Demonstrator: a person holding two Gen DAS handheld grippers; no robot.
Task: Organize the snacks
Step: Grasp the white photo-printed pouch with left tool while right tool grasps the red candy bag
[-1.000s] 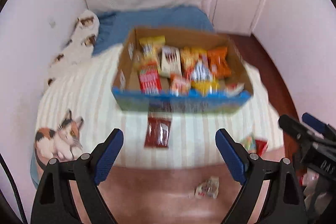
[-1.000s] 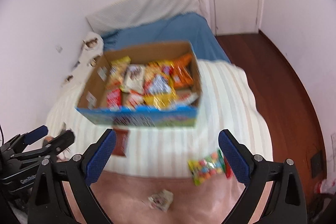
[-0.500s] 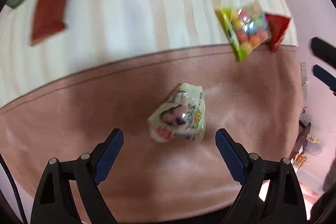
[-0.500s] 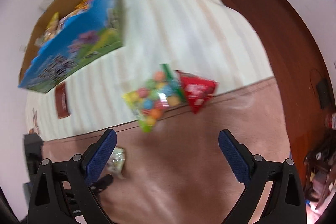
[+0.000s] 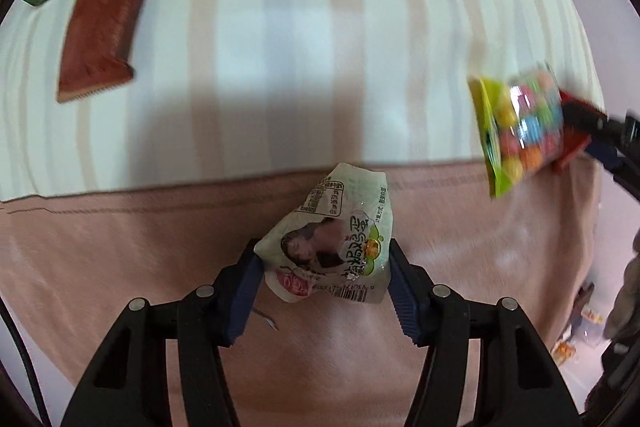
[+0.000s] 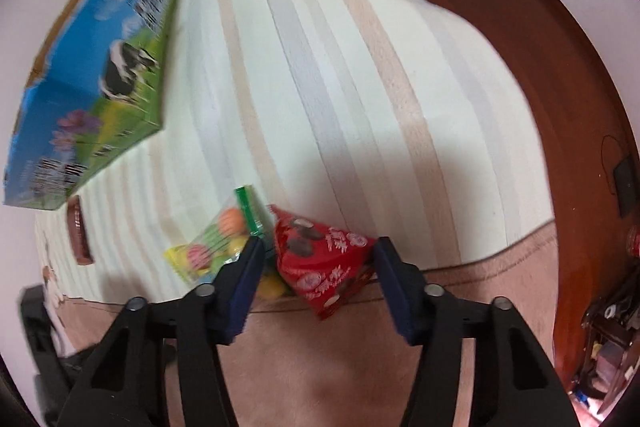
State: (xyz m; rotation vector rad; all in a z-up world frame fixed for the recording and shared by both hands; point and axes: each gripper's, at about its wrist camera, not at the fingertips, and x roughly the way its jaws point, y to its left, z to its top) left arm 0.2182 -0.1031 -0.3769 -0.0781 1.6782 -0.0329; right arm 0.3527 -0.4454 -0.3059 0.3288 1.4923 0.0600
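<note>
The left tongs (image 5: 325, 277) are clamping a crinkly pale-green foil packet (image 5: 334, 243) between their blue ribbed pads, down low over the smooth pink blanket (image 5: 120, 247). The right tongs (image 6: 318, 267) are bracketing a glossy red triangular pouch (image 6: 320, 259) at the striped sheet's (image 6: 340, 87) edge; whether they are gripping it cannot be told. A clear candy bag (image 6: 216, 243) is lying just beside it. The printed cardboard box (image 6: 92, 79) is sitting farther back.
</note>
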